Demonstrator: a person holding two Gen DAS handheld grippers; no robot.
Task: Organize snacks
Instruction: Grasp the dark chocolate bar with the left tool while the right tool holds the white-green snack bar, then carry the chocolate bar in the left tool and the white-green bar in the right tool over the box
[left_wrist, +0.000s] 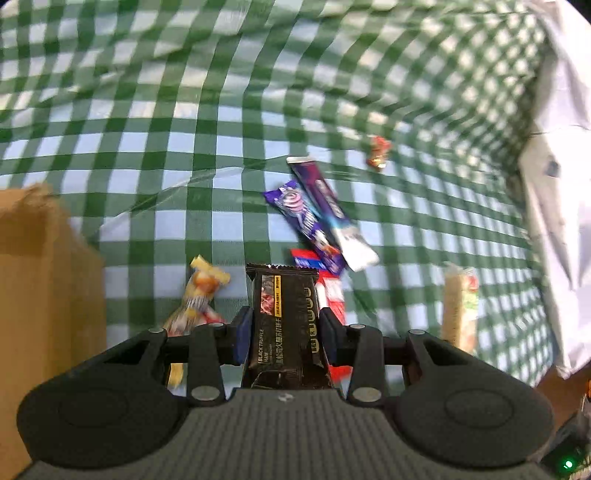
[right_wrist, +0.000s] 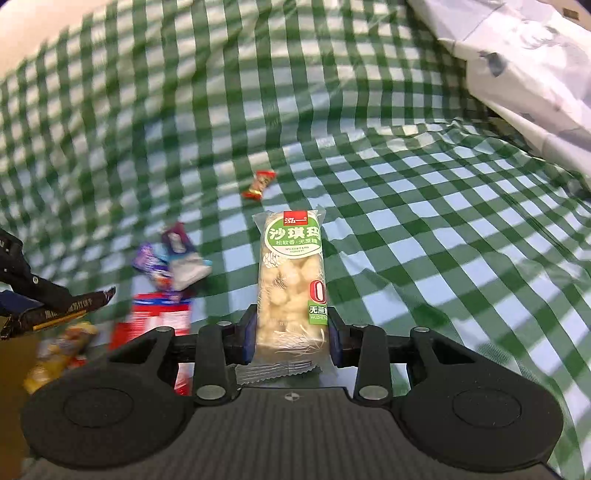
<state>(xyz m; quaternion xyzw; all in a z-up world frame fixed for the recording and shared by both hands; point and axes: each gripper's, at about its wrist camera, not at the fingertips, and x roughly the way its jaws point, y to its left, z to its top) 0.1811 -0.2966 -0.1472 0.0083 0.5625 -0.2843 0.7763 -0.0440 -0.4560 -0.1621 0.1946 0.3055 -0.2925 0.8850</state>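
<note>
Left hand-held gripper (left_wrist: 286, 332) grips black snack bar (left_wrist: 284, 314); right hand-held gripper (right_wrist: 291, 332) grips rice-puff bar (right_wrist: 291, 280); both bars point lengthwise away from the fingers.

A green-and-white checked cloth (left_wrist: 221, 147) covers the worktop. The ham snack pack (left_wrist: 284, 317) is black with a yellow stripe and white lettering. The sachima bar (right_wrist: 291, 280) is pale yellow in clear wrap with a green-and-white label and red logo. Two wrappers (left_wrist: 317, 214) are purple; the small candy (right_wrist: 258, 183) is red and gold. The cardboard box (left_wrist: 37, 295) is brown.
</note>
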